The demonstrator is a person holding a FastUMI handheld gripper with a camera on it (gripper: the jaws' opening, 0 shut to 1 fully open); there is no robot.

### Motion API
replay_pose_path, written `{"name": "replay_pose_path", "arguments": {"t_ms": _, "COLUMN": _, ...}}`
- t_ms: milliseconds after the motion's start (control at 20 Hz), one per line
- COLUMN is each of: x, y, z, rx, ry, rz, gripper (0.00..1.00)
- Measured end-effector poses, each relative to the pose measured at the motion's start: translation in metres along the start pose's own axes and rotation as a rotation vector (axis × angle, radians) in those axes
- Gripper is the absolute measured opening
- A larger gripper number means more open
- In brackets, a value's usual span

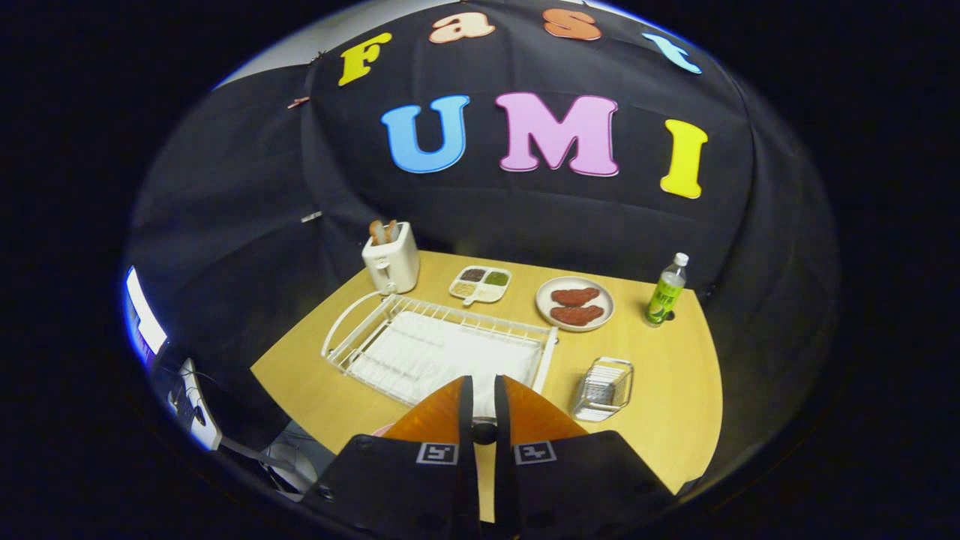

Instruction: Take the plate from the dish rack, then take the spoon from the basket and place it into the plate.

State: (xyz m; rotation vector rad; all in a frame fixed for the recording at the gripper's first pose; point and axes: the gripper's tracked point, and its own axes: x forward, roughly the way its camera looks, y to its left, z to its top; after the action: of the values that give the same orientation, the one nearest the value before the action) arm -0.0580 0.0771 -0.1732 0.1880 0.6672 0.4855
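Observation:
My gripper (484, 386) hangs over the near edge of the wooden table (675, 390), its two fingers drawn close with only a narrow gap. A small dark rounded piece, the spoon (484, 432), is pinched between them; the rest of it is hidden. A sliver of the pink plate (381, 430) peeks out just left of the fingers, below them. The white wire dish rack (439, 346) lies just beyond the fingertips with nothing standing in it. The small wire basket (602, 388) sits to the right of the fingers.
At the back of the table stand a white toaster (391, 259), a divided condiment tray (481, 284), a plate with two pieces of meat (575, 304) and a green bottle (666, 292). A lit screen (142, 315) glows off the table's left side.

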Motion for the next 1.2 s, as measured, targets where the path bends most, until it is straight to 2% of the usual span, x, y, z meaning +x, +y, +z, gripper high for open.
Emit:
{"name": "replay_pose_path", "arguments": {"t_ms": 250, "x": 0.027, "y": 0.064, "z": -0.055, "rx": -0.019, "ry": 0.083, "rz": 0.1, "gripper": 0.12}}
{"name": "replay_pose_path", "arguments": {"t_ms": 550, "x": 0.067, "y": 0.106, "z": -0.091, "rx": -0.101, "ry": 0.085, "rz": 0.187, "gripper": 0.12}}
{"name": "replay_pose_path", "arguments": {"t_ms": 750, "x": 0.066, "y": 0.1, "z": -0.128, "rx": -0.146, "ry": 0.141, "rz": 0.208, "gripper": 0.12}}
{"name": "replay_pose_path", "arguments": {"t_ms": 1000, "x": 0.053, "y": 0.08, "z": -0.165, "rx": -0.133, "ry": 0.229, "rz": 0.236, "gripper": 0.14}}
{"name": "replay_pose_path", "arguments": {"t_ms": 1200, "x": 0.058, "y": 0.059, "z": -0.197, "rx": -0.219, "ry": 0.295, "rz": 0.187, "gripper": 0.18}}
